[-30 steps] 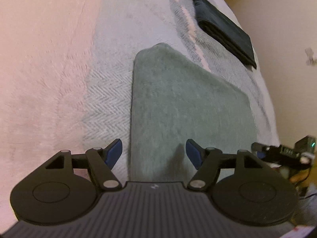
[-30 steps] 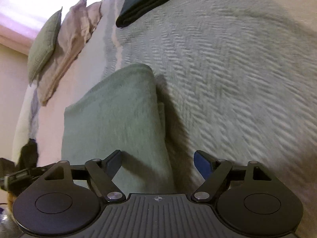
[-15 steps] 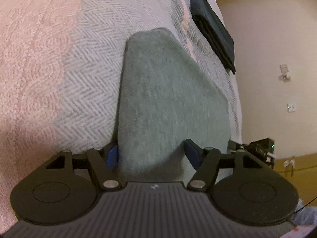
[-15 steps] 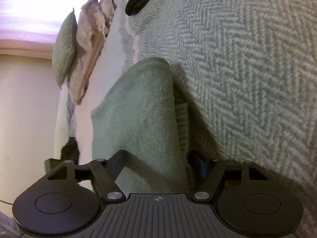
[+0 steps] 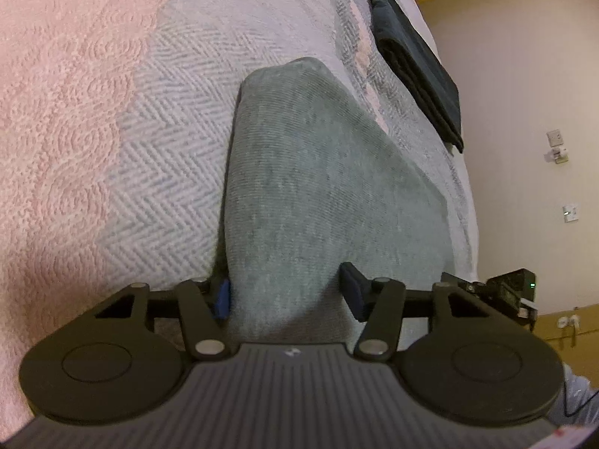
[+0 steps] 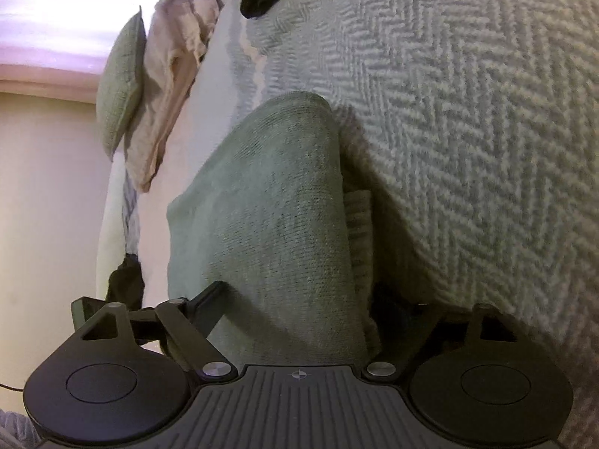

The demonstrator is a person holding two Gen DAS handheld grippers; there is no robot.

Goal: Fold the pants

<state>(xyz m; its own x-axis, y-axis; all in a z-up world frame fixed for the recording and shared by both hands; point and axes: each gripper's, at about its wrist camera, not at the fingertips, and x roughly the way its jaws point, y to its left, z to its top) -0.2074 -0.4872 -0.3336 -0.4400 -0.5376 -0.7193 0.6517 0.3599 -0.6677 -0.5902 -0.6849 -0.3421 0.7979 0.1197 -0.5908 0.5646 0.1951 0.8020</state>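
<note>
Folded green pants (image 5: 318, 168) lie on the grey herringbone blanket (image 5: 168, 142) of a bed. My left gripper (image 5: 286, 295) straddles their near left edge. Its jaws are closing: the left blue pad (image 5: 221, 295) sits against the folded side and the right pad (image 5: 352, 295) hovers over the top cloth. In the right wrist view the same pants (image 6: 269, 205) run away from me, with a ribbed cuff (image 6: 359, 224) peeking out at their right side. My right gripper (image 6: 303, 293) straddles the near right edge, jaws wide and opening. Its right finger is hidden in shadow beside the cloth.
A dark folded garment (image 5: 415, 63) lies farther along the bed near its edge. The pink quilted bedspread (image 5: 56, 93) lies left of the blanket. A green pillow (image 6: 119, 82) and a pink pillow (image 6: 172, 75) stand at the head. A beige wall (image 5: 524, 112) runs close beside the bed.
Both grippers have come down and forward over the near end of the pants. The left jaws have narrowed around the left edge; the right gripper now straddles the right edge.
</note>
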